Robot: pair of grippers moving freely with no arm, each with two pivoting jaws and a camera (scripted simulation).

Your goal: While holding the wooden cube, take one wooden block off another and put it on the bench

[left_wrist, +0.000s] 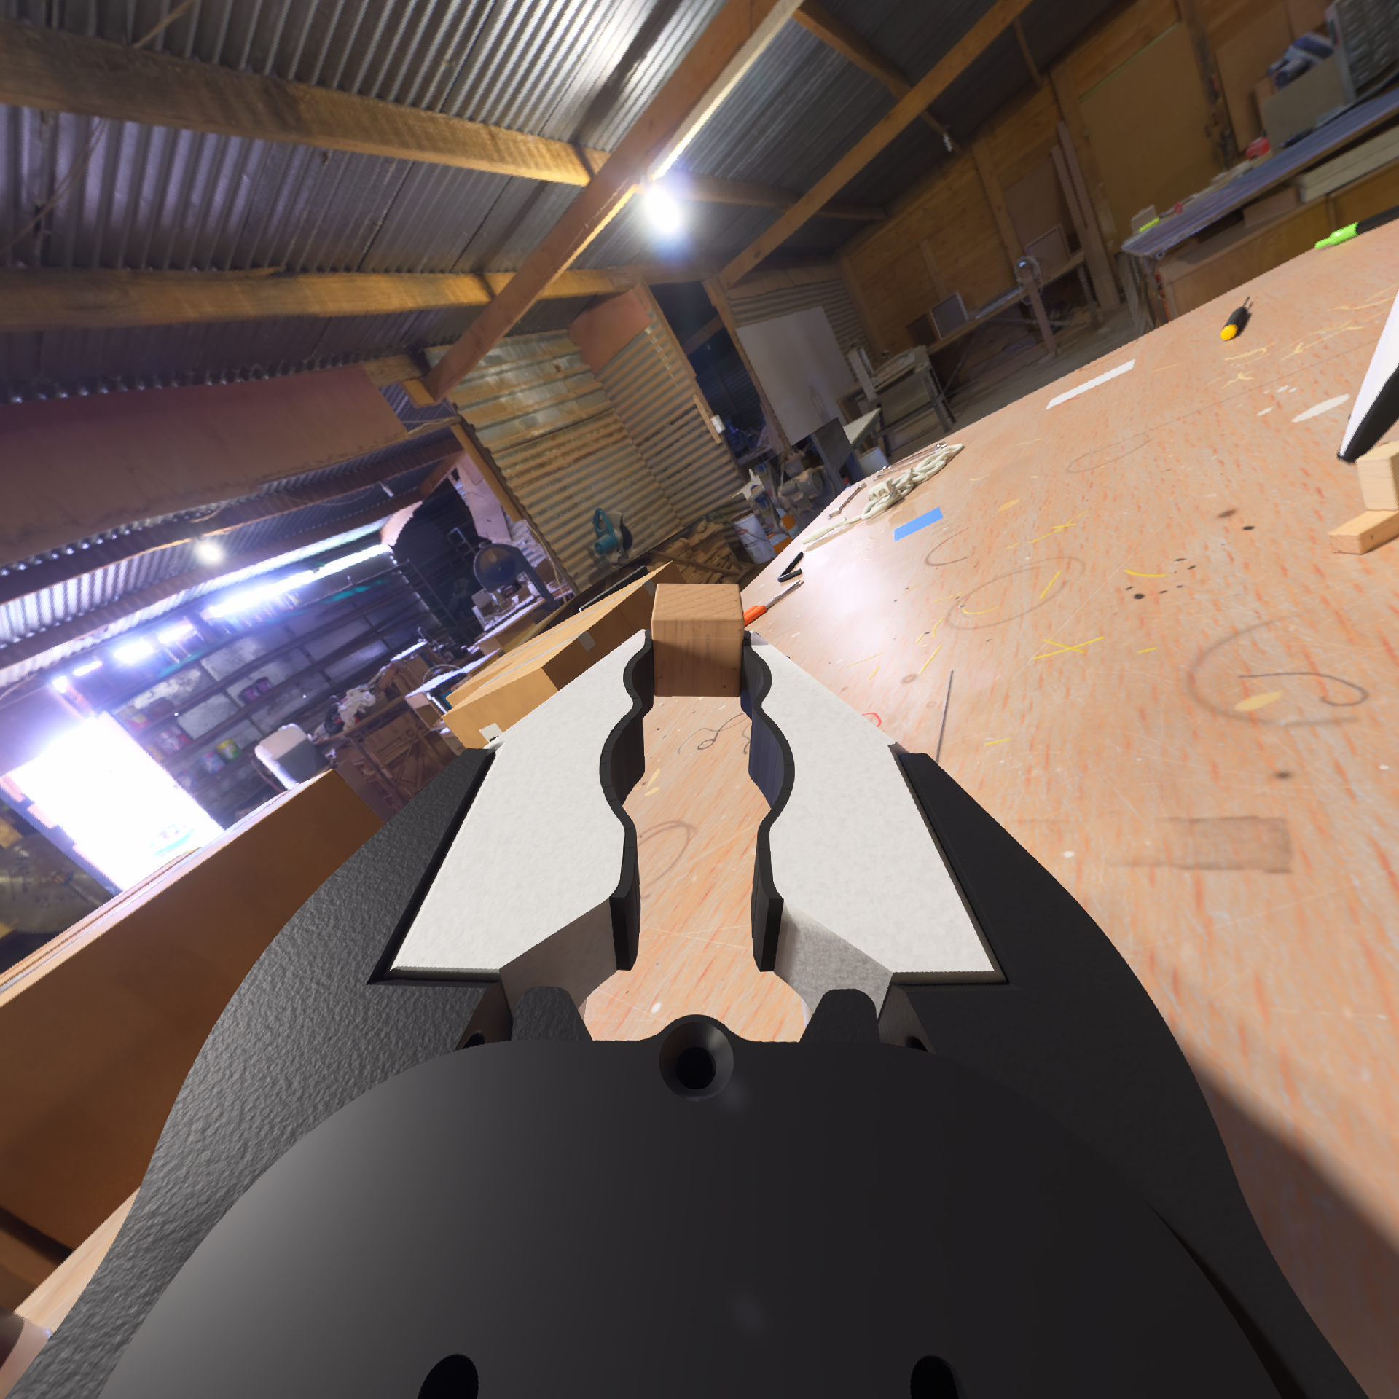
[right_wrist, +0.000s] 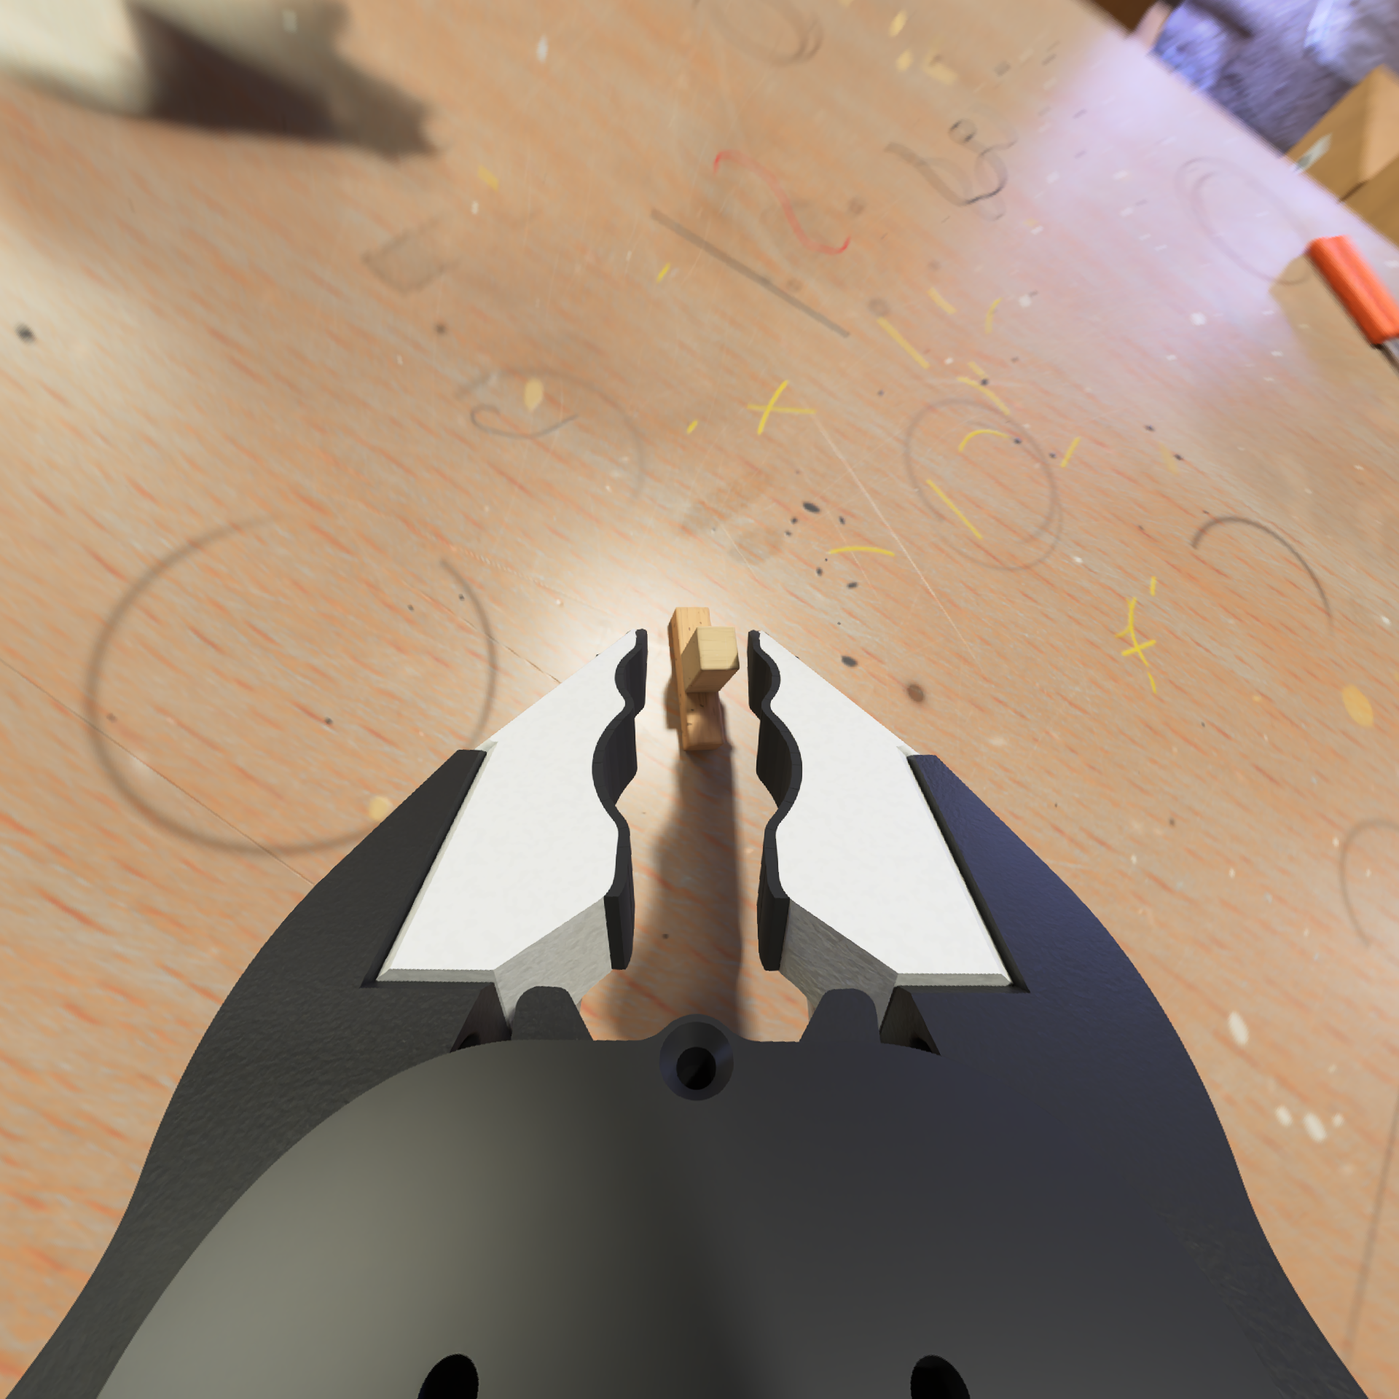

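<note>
My left gripper [left_wrist: 696, 643] is shut on the wooden cube [left_wrist: 696, 637], held at the fingertips above the plywood bench [left_wrist: 1098, 795]. At the right edge of this view, a small wooden block [left_wrist: 1379, 475] sits on a flat wooden block [left_wrist: 1363, 534], with the right gripper's finger [left_wrist: 1372, 394] just above them. In the right wrist view, my right gripper [right_wrist: 697, 640] is open and empty. It looks down from above on the small block [right_wrist: 711, 657], which rests across the flat block [right_wrist: 695, 723] on the bench [right_wrist: 303, 469].
A coil of pale rope [left_wrist: 901, 484], a blue tape strip [left_wrist: 917, 522] and a yellow-and-black screwdriver [left_wrist: 1234, 322] lie farther along the bench. An orange-handled tool [right_wrist: 1355, 295] and cardboard boxes [left_wrist: 545, 674] sit by the bench edge.
</note>
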